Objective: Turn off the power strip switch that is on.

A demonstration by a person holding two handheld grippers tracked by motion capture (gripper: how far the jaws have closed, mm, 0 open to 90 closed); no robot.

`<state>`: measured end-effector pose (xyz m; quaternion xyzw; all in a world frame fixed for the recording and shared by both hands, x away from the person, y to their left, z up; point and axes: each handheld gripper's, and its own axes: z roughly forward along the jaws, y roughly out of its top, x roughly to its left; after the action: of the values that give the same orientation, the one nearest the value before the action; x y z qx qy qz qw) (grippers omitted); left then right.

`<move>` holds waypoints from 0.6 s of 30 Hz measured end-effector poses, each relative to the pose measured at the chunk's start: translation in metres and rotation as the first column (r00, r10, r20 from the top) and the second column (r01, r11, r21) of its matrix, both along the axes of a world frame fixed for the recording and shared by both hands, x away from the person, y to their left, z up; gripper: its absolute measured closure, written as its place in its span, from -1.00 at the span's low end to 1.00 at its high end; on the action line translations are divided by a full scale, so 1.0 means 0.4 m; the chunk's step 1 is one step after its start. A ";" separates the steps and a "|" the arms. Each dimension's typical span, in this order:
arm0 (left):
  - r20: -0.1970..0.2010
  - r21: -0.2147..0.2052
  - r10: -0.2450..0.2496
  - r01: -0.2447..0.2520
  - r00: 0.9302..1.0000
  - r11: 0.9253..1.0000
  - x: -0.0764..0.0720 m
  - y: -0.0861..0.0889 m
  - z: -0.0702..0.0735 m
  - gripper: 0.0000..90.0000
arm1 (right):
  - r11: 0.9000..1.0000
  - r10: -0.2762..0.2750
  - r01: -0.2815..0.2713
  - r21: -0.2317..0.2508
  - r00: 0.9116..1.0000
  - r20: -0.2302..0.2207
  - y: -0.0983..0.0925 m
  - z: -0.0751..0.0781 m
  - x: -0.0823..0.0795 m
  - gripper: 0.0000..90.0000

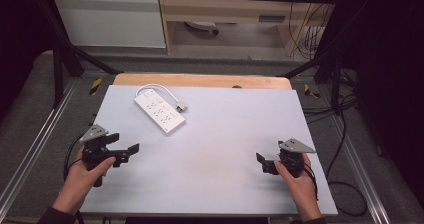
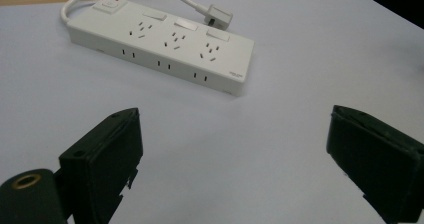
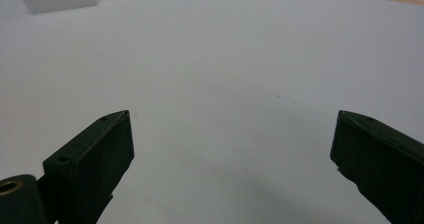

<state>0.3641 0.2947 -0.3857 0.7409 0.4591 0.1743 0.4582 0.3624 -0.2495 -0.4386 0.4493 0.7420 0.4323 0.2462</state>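
Power strip [image 1: 160,112]: white plastic, rectangular, cord looped, near counter [image 1: 225,149] far-left corner. Counter matte pale grey. Left gripper [image 1: 131,151], right gripper [image 1: 260,161]: fingers apart, empty.

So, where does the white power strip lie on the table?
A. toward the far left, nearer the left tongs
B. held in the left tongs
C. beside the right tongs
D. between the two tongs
A: the power strip lies far-left on the table, ahead of the open left tongs.
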 end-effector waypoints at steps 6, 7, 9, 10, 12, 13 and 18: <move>-0.001 -0.001 -0.019 0.019 1.000 1.000 0.021 -0.018 0.012 -0.83 | 1.000 -0.003 0.003 0.001 1.000 0.002 -0.001 0.001 -0.001 -0.91; -0.004 -0.002 -0.023 0.023 1.000 1.000 0.024 -0.021 0.014 -0.83 | 1.000 -0.003 0.003 0.000 1.000 0.003 -0.001 0.000 -0.001 -0.91; 0.000 -0.008 -0.028 0.028 1.000 1.000 0.030 -0.025 0.018 -0.83 | 1.000 -0.003 0.003 0.000 1.000 0.005 -0.001 0.000 -0.002 -0.91; 0.001 -0.008 -0.029 0.029 1.000 1.000 0.033 -0.026 0.020 -0.83 | 1.000 -0.003 0.003 0.000 1.000 0.005 -0.001 0.000 -0.002 -0.91; 0.003 -0.014 -0.034 0.034 0.999 0.999 0.040 -0.028 0.024 -0.83 | 1.000 -0.005 0.005 0.000 1.000 0.003 0.000 0.000 -0.002 -0.91; 0.005 -0.014 -0.034 0.034 0.999 0.999 0.044 -0.029 0.026 -0.83 | 1.000 -0.005 0.005 -0.001 1.000 0.005 0.000 0.000 -0.001 -0.91; 0.013 -0.022 -0.043 0.043 0.999 0.999 0.060 -0.039 0.036 -0.83 | 1.000 -0.004 0.004 -0.002 1.000 0.003 0.000 0.001 -0.003 -0.91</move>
<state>0.3880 0.2792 -0.3714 0.7443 0.4420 0.1638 0.4731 0.3613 -0.2496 -0.4382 0.4499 0.7410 0.4319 0.2488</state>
